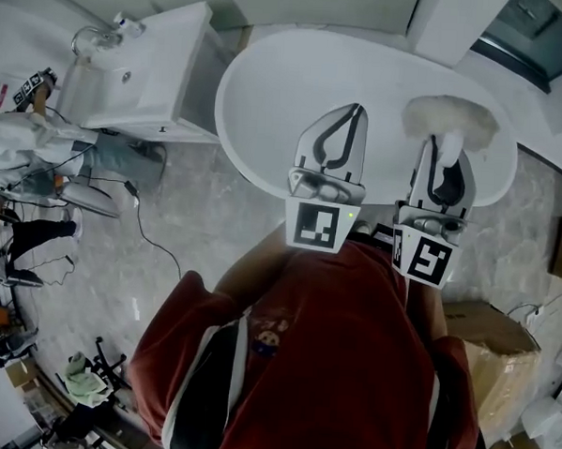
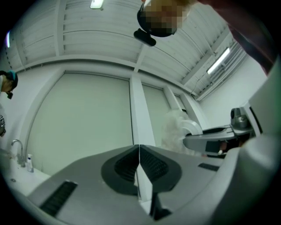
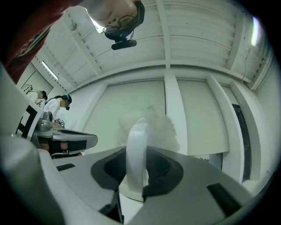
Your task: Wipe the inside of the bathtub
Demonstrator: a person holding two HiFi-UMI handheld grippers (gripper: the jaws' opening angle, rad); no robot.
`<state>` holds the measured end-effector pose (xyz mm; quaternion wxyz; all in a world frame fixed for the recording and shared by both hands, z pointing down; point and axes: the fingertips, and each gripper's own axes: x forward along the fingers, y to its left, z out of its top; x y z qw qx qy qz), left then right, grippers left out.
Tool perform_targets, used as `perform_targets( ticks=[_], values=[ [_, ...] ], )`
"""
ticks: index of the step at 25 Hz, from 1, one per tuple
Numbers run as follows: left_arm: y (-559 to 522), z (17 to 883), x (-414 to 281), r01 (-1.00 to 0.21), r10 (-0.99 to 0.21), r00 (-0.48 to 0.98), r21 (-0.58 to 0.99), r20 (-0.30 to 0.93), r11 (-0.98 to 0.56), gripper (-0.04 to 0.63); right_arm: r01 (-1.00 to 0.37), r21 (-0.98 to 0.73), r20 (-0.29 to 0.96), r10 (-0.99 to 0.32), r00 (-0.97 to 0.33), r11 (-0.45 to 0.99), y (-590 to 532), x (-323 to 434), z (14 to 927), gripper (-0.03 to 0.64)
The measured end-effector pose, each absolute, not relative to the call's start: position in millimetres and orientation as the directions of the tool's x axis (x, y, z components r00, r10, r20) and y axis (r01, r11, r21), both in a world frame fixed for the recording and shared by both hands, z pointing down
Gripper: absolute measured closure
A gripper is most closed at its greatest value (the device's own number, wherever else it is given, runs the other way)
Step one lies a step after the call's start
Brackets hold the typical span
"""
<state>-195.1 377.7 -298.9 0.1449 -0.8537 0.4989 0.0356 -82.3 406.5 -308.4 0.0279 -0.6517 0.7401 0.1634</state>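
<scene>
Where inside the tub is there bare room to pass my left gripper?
The bathtub is bare across its left half, between the rim beside the sink and the left gripper, and along its far side. Its right end is crowded: the fluffy duster, clamped in the right gripper, hangs there.

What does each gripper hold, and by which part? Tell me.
Right gripper: shut on the duster, by its white handle. Left gripper: shut, nothing held.
</scene>
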Motion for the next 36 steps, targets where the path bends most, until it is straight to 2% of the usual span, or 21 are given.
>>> perform_targets(
  ticks=[2, 12, 24, 36],
  values=[
    [378.4, -297.4, -198.5, -0.853, -0.844, 0.505, -0.255, -0.183, -0.455, 0.580, -0.976, 0.193, -0.250, -0.957, -0.148, 0.101, 404.7, -84.9, -307.3, 0.520],
    [370.0, -290.2, -193.6, -0.881, -0.867, 0.464, -0.191, -0.180, -0.432, 0.580, -0.984, 0.122, -0.189, -0.970, -0.152, 0.131, 389.0, -64.0, -289.4, 0.520],
    [370.7, -288.4, -180.7, -0.875, -0.866, 0.468, -0.233, -0.177, -0.425, 0.580, -0.986, 0.102, -0.195, -0.969, -0.148, 0.130, 384.5, -49.7, -288.7, 0.520],
    [358.9, -286.6, -200.3, -0.907, -0.895, 0.410, -0.184, -0.177, -0.379, 0.580, -0.985, 0.094, -0.181, -0.970, -0.161, 0.146, 367.4, -52.1, -289.1, 0.520]
  ],
)
